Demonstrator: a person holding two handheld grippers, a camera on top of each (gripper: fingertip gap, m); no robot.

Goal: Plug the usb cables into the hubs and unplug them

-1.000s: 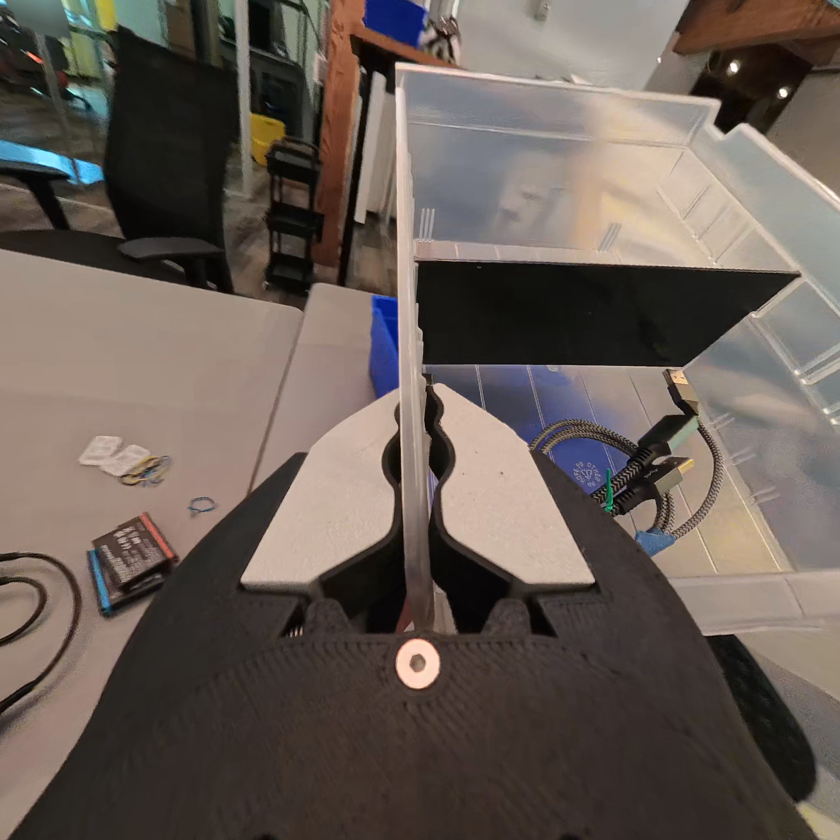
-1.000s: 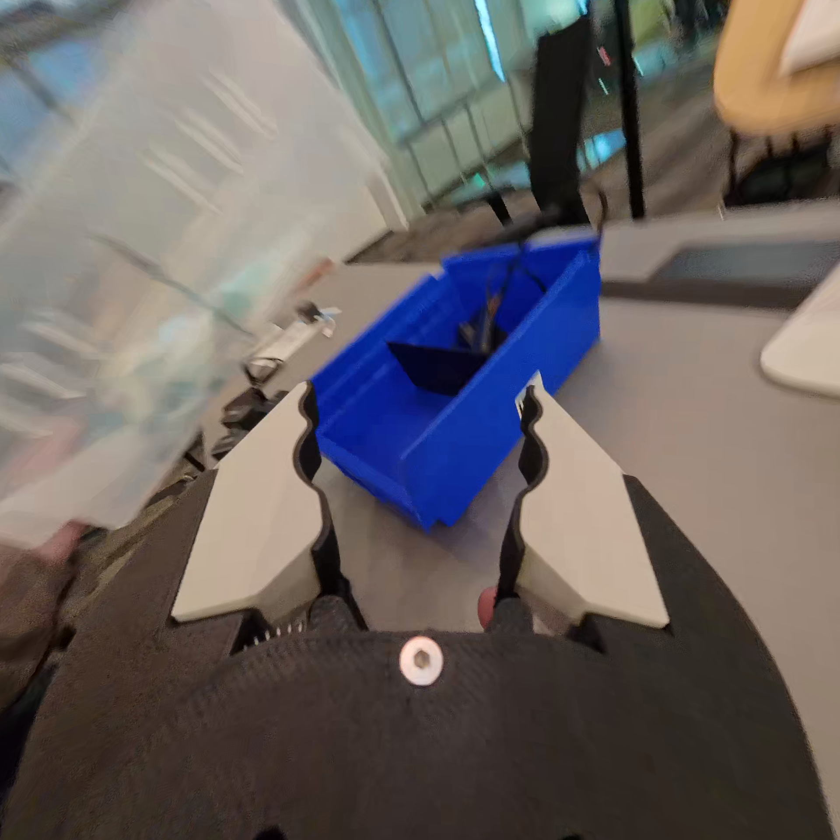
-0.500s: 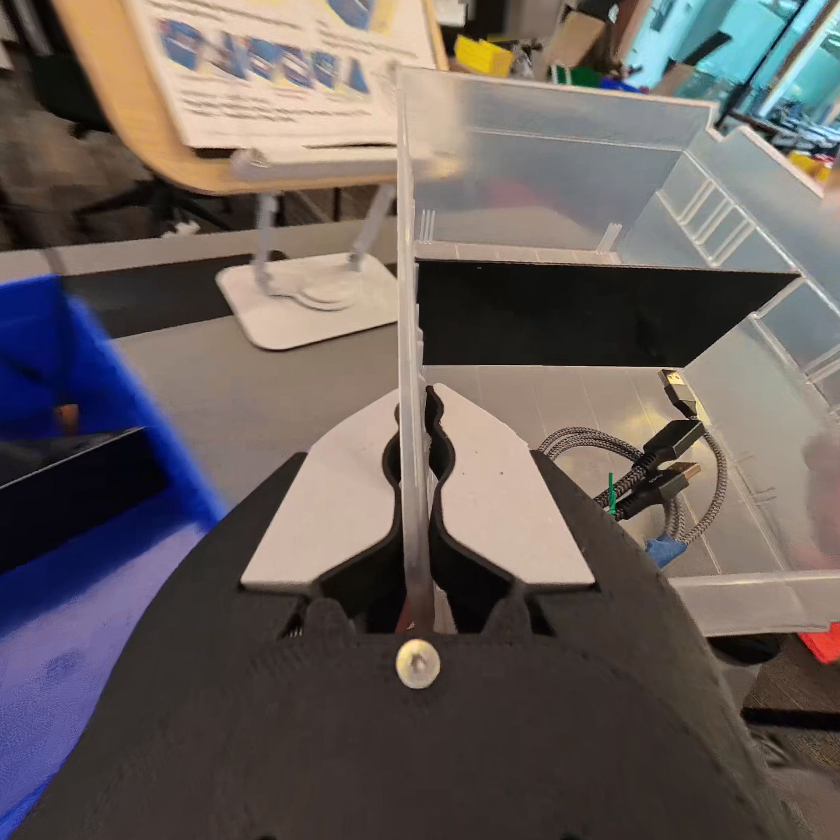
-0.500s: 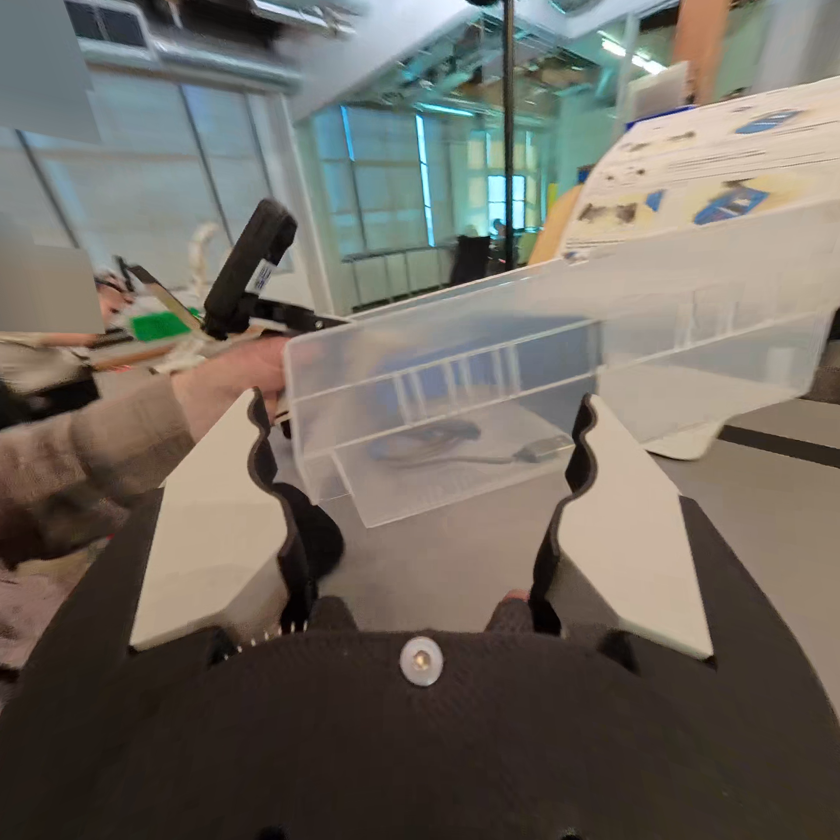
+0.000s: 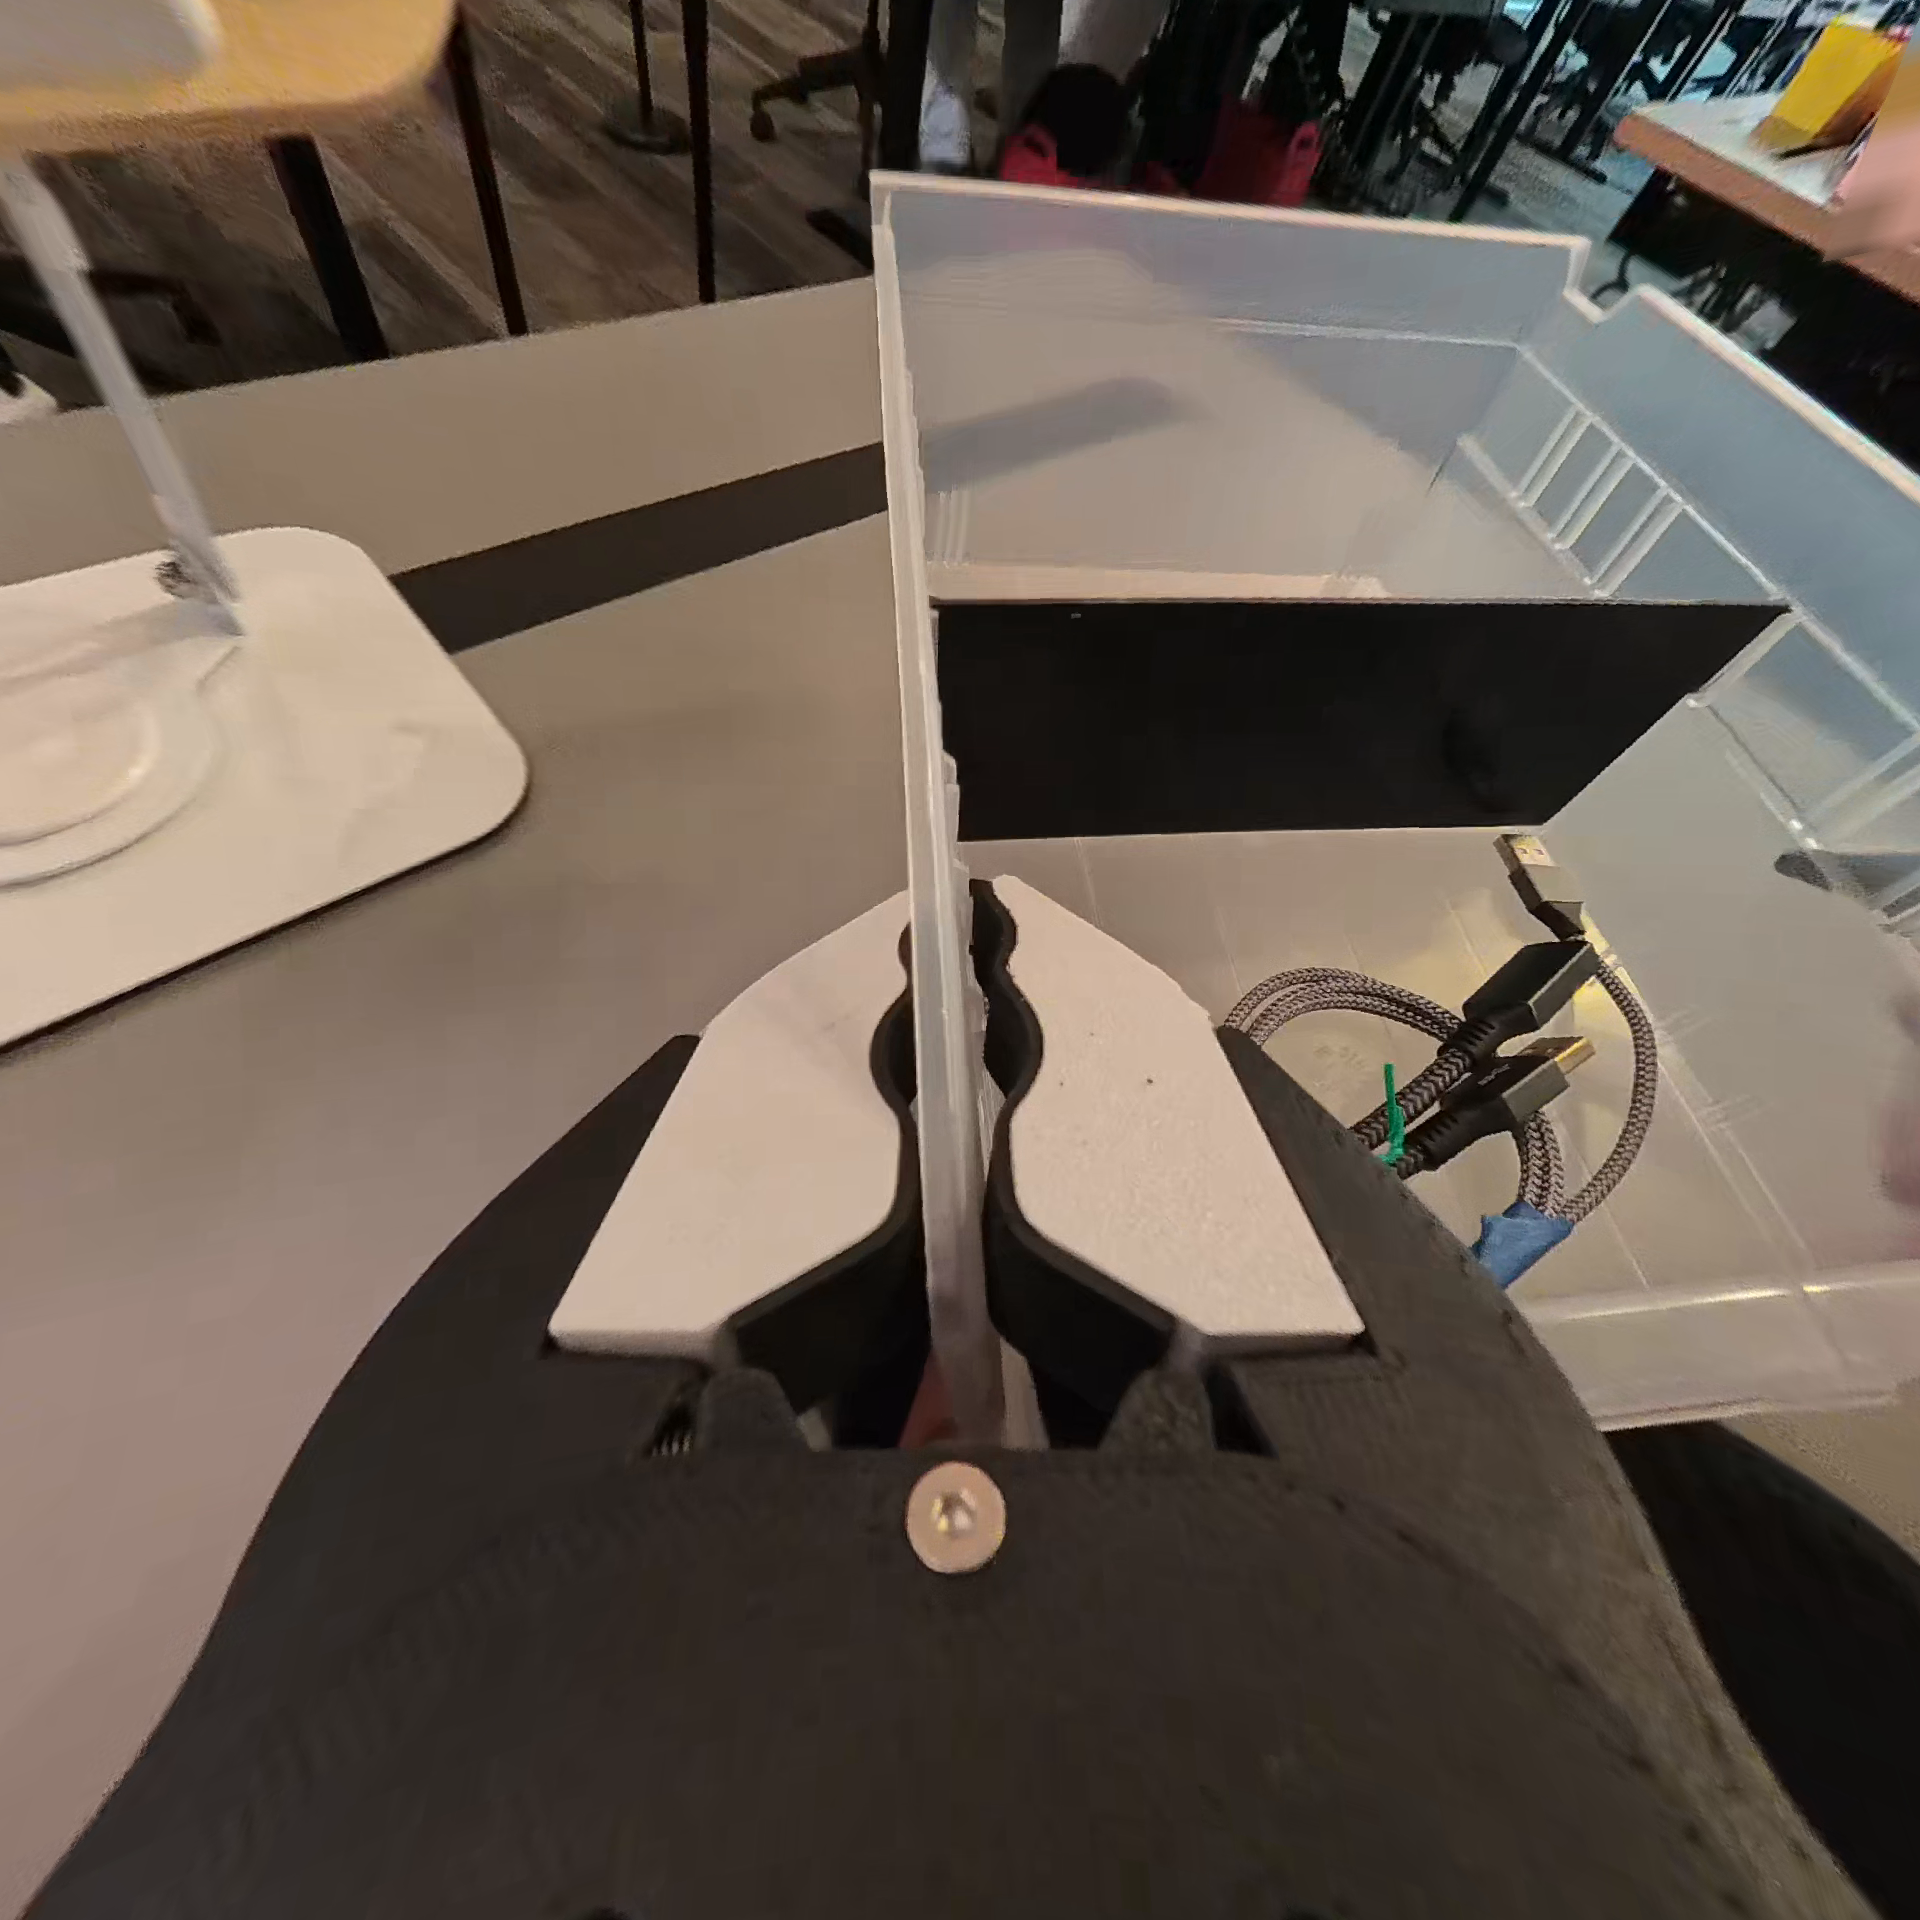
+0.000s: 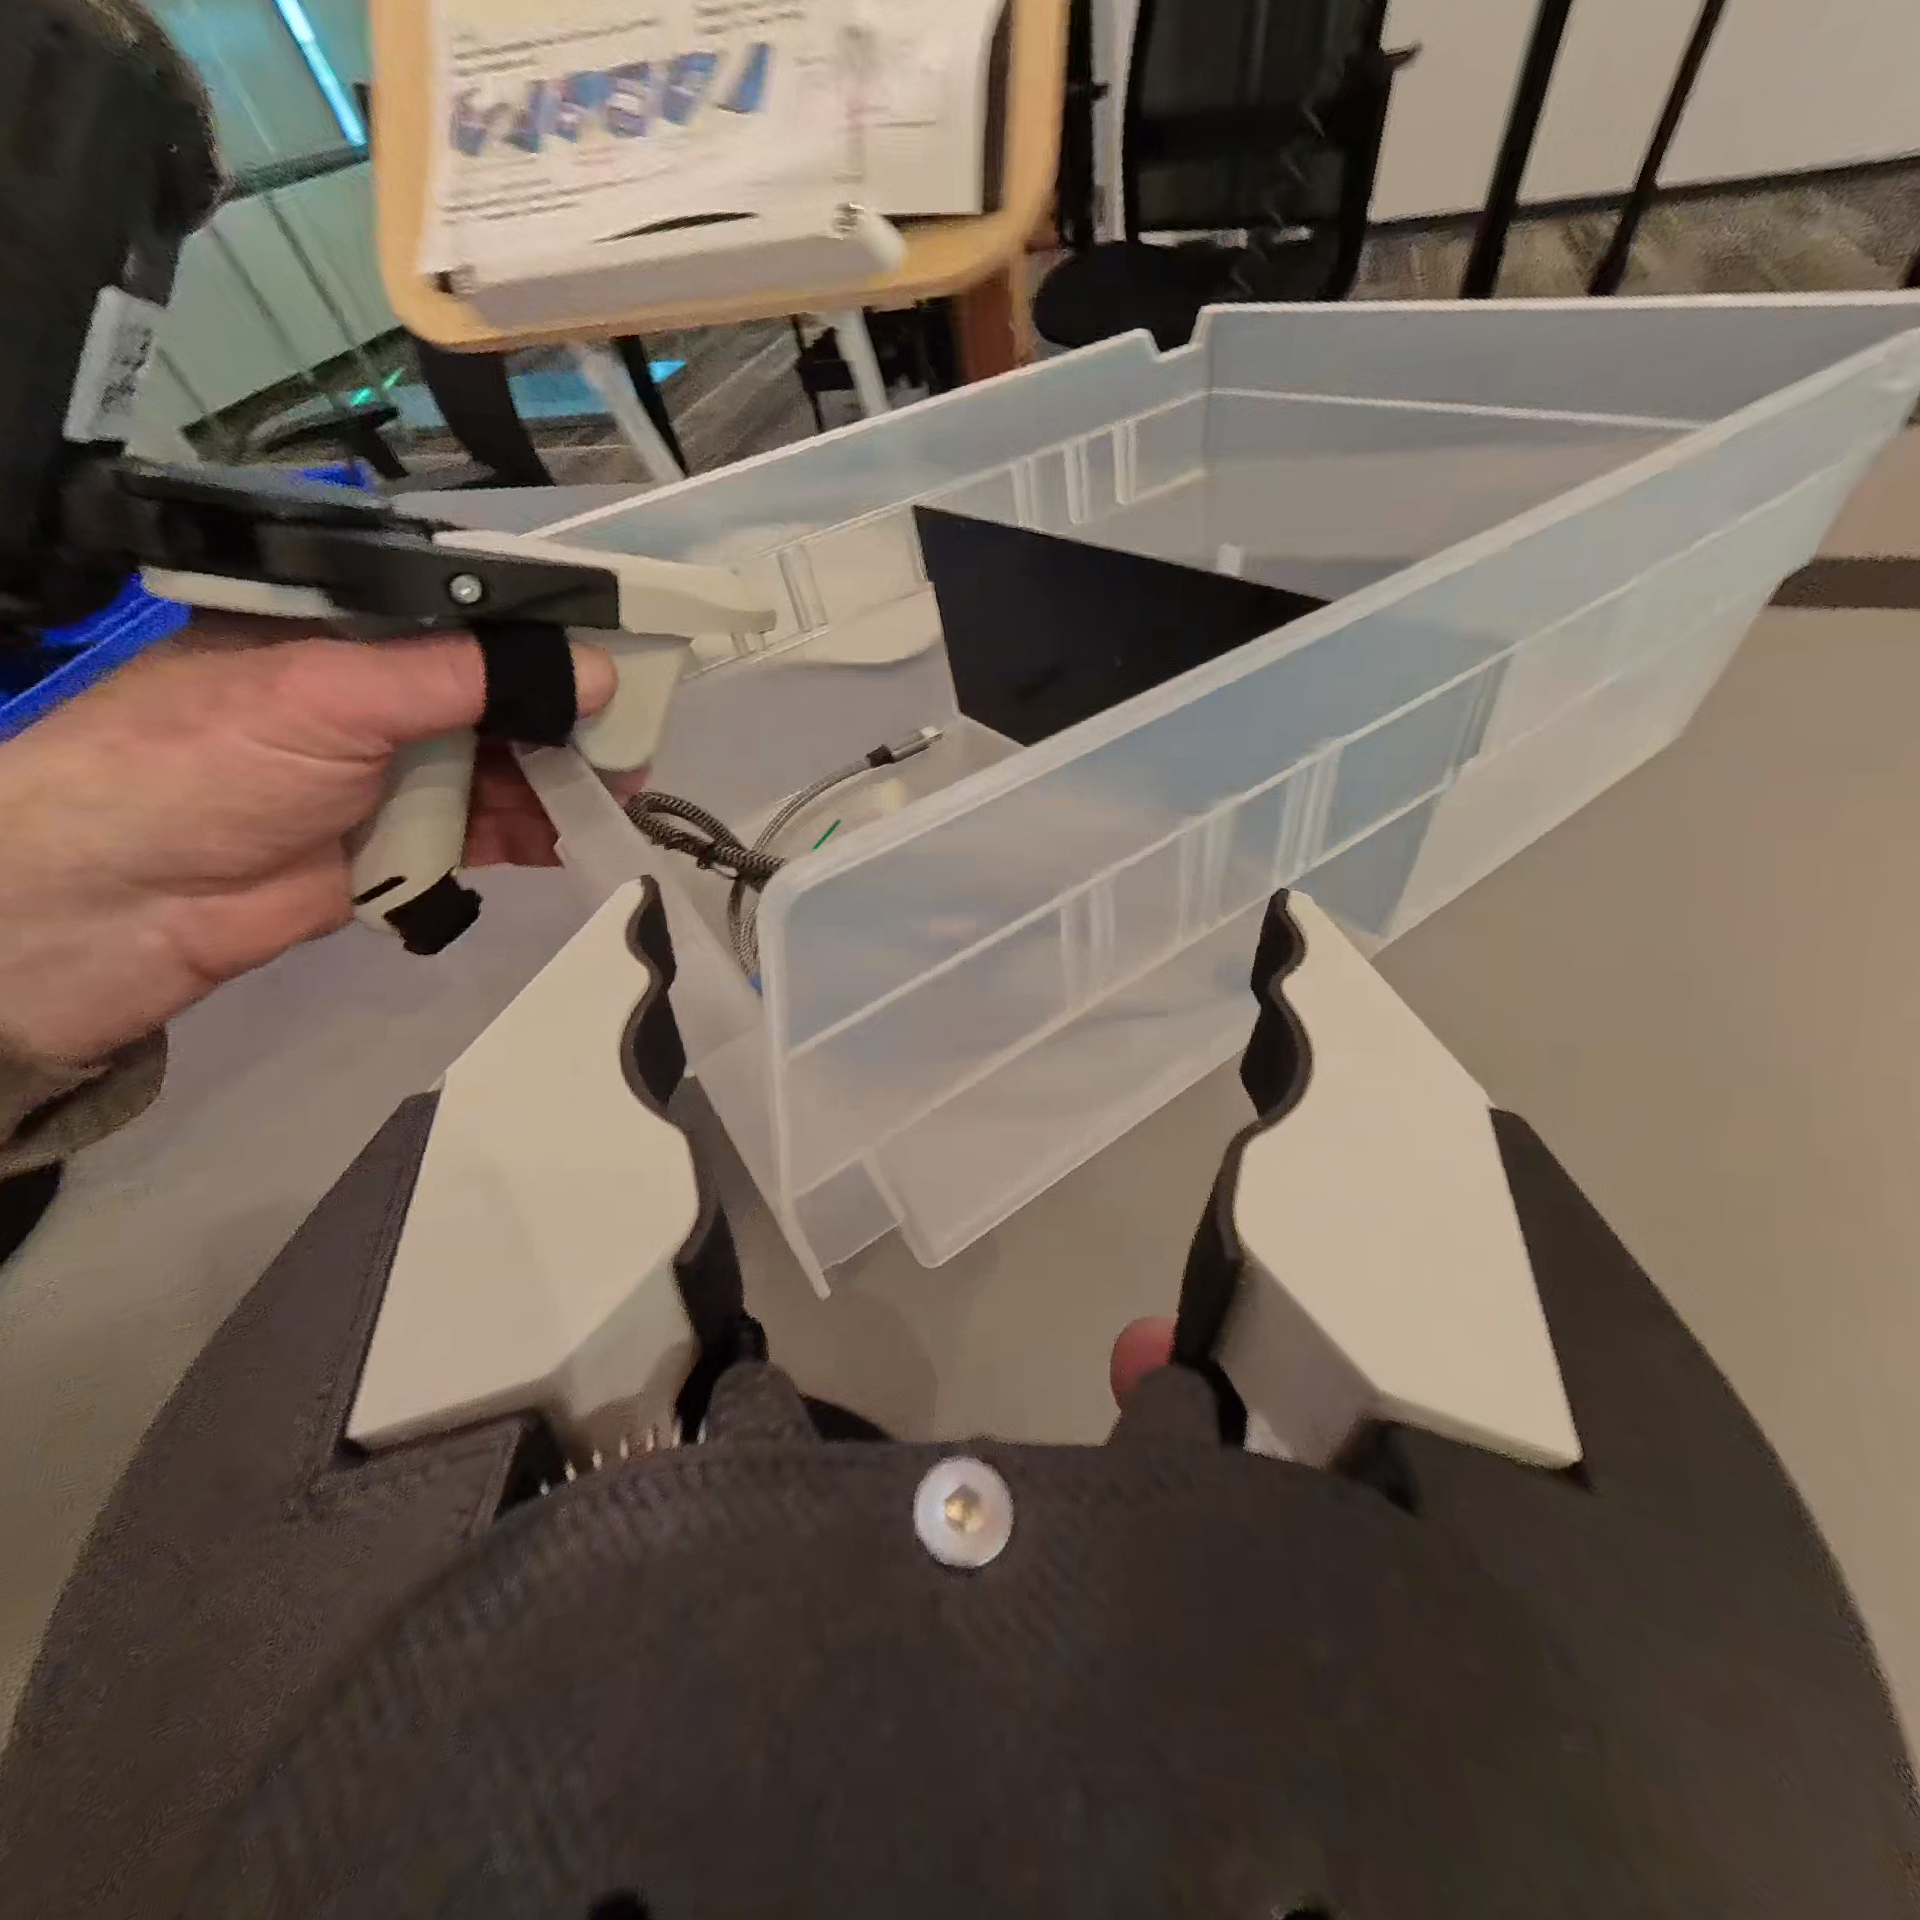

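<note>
A clear plastic bin has a black divider across it. Coiled braided USB cables lie in its near compartment. My left gripper is shut on the bin's left side wall and holds the bin over the grey table. In the right wrist view the bin is tilted, and the cables show through its front. A hand holds the left gripper there. My right gripper is open and empty, with the bin's near corner between its fingers. No hub is in view.
A white stand base sits on the table to the left of the bin. It carries a wooden board with a paper sheet. A dark seam crosses the table. A blue bin's edge shows at far left. Chairs and legs stand beyond. My right fingertips sit around 15 cm from my left ones.
The left gripper has swung the clear bin away from the blue bin toward the white stand. The right gripper has turned to face the bin and come close to its corner.
</note>
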